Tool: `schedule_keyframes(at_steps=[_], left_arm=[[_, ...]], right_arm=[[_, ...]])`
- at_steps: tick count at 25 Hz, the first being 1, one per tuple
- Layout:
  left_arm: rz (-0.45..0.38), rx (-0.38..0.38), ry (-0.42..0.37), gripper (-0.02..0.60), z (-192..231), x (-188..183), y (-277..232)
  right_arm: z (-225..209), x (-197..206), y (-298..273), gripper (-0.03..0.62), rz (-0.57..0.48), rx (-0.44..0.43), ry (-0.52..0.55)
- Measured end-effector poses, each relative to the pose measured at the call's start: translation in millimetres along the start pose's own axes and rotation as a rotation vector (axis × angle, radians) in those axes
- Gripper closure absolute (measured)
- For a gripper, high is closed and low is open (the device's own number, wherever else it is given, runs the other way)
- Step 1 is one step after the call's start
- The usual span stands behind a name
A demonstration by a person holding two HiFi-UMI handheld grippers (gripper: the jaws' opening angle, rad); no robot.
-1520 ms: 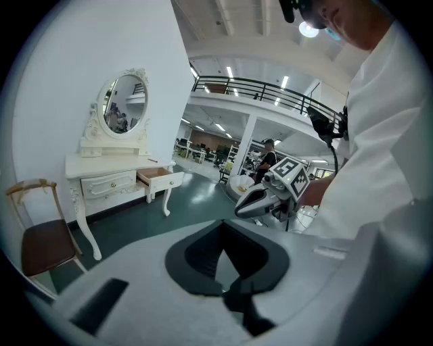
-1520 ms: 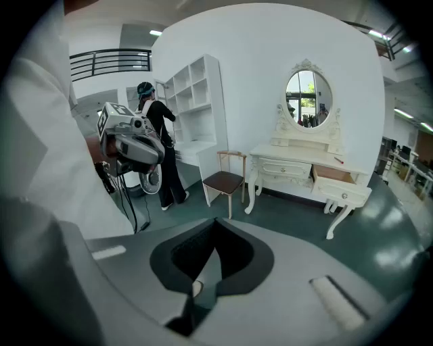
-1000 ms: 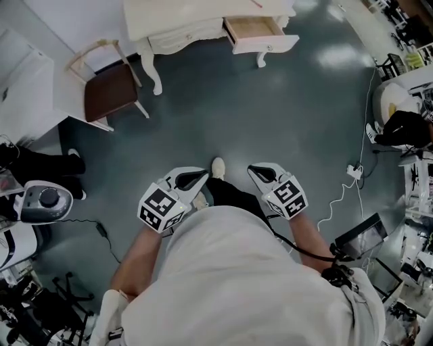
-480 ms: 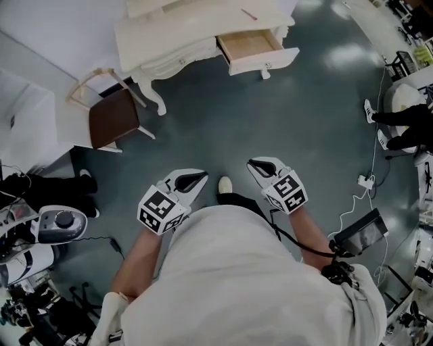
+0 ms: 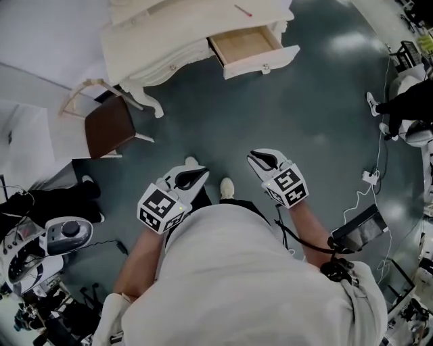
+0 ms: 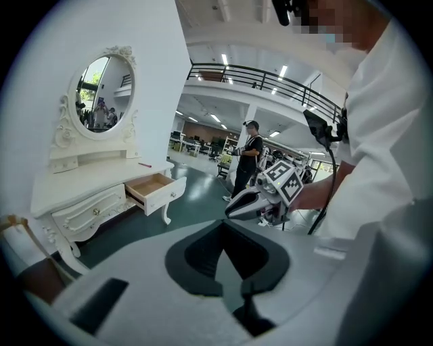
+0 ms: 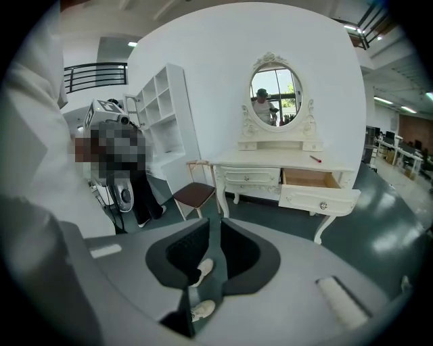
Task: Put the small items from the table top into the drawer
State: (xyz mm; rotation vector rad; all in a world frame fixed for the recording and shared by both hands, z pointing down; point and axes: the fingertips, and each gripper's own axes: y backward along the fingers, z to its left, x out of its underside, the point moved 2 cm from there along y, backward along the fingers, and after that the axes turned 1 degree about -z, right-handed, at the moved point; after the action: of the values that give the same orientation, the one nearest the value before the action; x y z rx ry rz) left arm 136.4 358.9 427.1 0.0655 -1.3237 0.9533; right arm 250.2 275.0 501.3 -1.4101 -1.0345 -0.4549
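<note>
Away from the drawer (image 5: 243,46), left hand-held gripper (image 5: 201,175) hangs closed; right hand-held gripper (image 5: 253,157) likewise.

One drawer (image 5: 242,44) of the cream bench (image 5: 176,20) stands pulled open, bare wood inside, and a thin red item (image 5: 243,10) lies on the benchtop behind it.

Ahead to my left a brown-seated chair (image 5: 108,127) stands on the grey-green floor (image 5: 318,115); an oval mirror (image 7: 275,96) (ornate white frame) shows near tall white shelves (image 7: 162,115).
</note>
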Motion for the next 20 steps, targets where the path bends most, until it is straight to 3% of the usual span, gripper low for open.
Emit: schedule_keyframes(at_steps=[6,15,20], left_arm=[[-0.003,0.049,0.001,0.580,69.4,-16.9,-19.5],[-0.015,0.166,-0.075,0.580,184.0,-91.9,-28.1],[0.023,0.214,-0.100,0.578,241.8,-99.9,-27.5]], right_arm=[[-40.3,-20.7,-39.5,0.537,0.030,0.050,-0.038],[-109.8,-110.9,-99.0,0.537,0.047,0.178,-0.041],[-143.2,-145.3,-130.5,0.537,0.043,0.251,-0.065]])
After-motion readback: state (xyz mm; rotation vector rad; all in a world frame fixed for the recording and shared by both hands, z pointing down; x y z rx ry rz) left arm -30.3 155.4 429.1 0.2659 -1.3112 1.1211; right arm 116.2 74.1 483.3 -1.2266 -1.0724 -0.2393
